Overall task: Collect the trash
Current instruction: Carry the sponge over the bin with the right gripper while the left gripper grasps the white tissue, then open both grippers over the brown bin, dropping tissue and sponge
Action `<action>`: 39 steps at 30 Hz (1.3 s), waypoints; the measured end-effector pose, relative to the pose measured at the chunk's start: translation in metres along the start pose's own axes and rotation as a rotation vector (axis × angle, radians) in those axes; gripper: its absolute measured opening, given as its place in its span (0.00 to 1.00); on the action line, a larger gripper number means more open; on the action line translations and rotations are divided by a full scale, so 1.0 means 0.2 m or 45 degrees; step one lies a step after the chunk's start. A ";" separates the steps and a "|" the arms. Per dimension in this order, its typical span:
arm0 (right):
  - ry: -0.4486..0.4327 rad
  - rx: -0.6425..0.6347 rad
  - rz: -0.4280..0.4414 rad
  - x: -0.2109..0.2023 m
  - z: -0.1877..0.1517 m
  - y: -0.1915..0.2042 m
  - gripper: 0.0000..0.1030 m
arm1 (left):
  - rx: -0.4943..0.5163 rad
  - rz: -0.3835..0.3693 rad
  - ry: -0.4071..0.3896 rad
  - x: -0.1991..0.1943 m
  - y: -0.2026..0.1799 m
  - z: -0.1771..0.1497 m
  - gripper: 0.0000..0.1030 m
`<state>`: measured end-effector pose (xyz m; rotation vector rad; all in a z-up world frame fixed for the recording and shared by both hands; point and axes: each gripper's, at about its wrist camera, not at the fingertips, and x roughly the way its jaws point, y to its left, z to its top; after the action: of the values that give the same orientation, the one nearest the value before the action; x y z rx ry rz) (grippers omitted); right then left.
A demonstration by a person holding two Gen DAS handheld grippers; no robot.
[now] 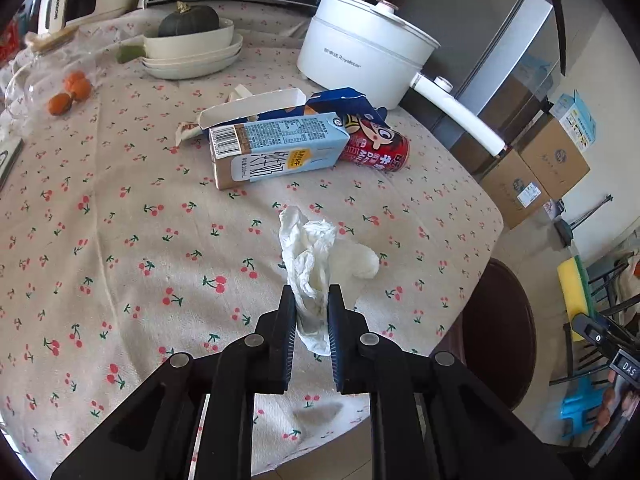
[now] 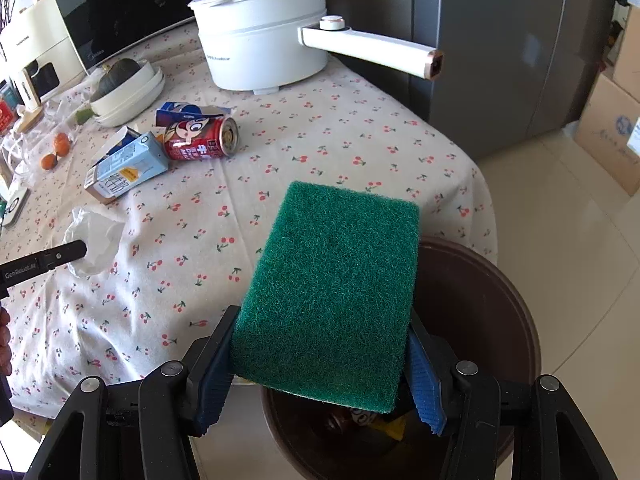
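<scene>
We see the left hand-held gripper (image 1: 312, 304) at the lower centre of the left wrist view, its jaws drawn narrow and pinching a crumpled white tissue (image 1: 310, 264) that rises from between the pads. The tissue's lower end is hidden between the jaws, and we cannot tell whether it still touches the surface (image 1: 120, 240), covered in a cherry-print cloth. In the right wrist view the same gripper is cut off at the left edge and blocks part of the tissue.

The right hand-held gripper (image 2: 320, 360) fills the bottom of its own view, clamped on a green scouring sponge (image 2: 332, 292). The sponge hides much of the brown bin (image 2: 500, 320) beneath it; inside the bin we make out only dim shapes, too dark to name. The left wrist view shows just the bin's rim at the lower right, but reveals the sponge's yellow side at the far right edge.

Upper centre of the left wrist view, a light blue milk carton (image 1: 276, 152) lies on its side touching a red can (image 1: 378, 148), which it partly covers. The right wrist view shows the can's open top. Behind them stands a white electric pot (image 1: 360, 68).
</scene>
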<state>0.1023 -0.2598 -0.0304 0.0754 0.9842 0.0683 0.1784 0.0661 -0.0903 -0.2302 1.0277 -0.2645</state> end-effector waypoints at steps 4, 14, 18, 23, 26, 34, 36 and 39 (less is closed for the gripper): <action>-0.006 0.053 0.015 -0.04 -0.03 -0.05 0.62 | 0.005 -0.032 -0.019 -0.08 -0.02 -0.03 0.15; 0.033 0.123 0.013 -0.05 -0.10 -0.20 0.62 | 0.054 -0.149 -0.019 -0.15 -0.16 -0.08 0.14; 0.060 0.134 0.016 -0.04 -0.12 -0.24 0.62 | 0.103 -0.216 0.004 -0.12 -0.30 -0.11 0.14; 0.089 0.136 0.007 -0.03 -0.15 -0.30 0.63 | 0.202 -0.304 0.048 -0.08 -0.53 -0.16 0.14; 0.102 0.133 -0.002 -0.02 -0.17 -0.34 0.63 | 0.263 -0.337 0.077 -0.04 -0.65 -0.19 0.14; 0.160 0.139 -0.044 0.00 -0.26 -0.46 0.63 | 0.383 -0.366 0.164 0.11 -0.89 -0.27 0.14; 0.170 0.148 -0.054 0.00 -0.28 -0.49 0.63 | 0.405 -0.373 0.184 0.15 -0.94 -0.29 0.14; 0.182 0.161 -0.065 0.00 -0.30 -0.53 0.63 | 0.432 -0.372 0.214 0.21 -1.01 -0.31 0.15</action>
<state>0.0546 -0.3636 -0.0733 0.1632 1.1322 -0.0361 0.1224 -0.1412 -0.0922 -0.0491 1.0959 -0.7261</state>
